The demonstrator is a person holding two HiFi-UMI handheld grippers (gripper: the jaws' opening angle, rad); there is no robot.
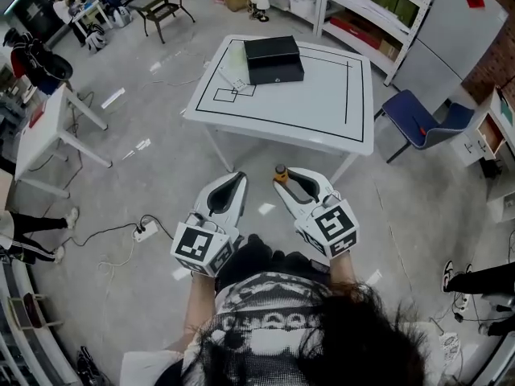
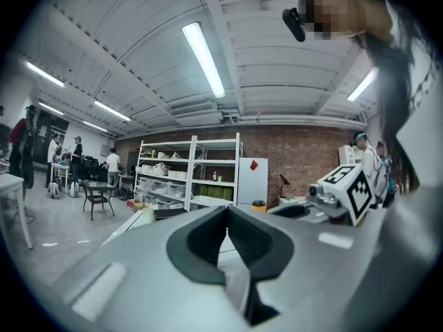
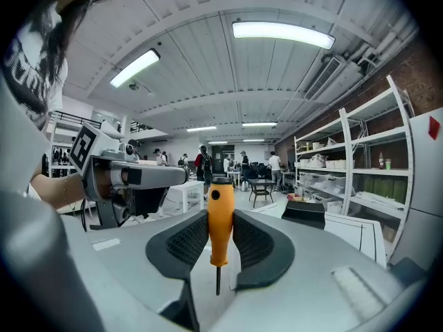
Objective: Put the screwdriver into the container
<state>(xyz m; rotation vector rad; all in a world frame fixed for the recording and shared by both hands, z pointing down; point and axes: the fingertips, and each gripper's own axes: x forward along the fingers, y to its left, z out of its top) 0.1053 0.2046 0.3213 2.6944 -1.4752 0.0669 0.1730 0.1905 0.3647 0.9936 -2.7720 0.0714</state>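
One screwdriver held, one container far ahead
The screwdriver [image 3: 221,216] is clamped upright, handle up, in the right gripper [image 1: 291,185]; the left gripper [image 1: 228,193] is closed on nothing. The black container [image 1: 273,59] is seen on the white table [image 1: 322,103], well apart, far ahead, more in line with the right gripper.

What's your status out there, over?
Right claw clamped on orange screwdriver. Left claw shut, empty. Black container on white table ahead; nothing seen blocking.
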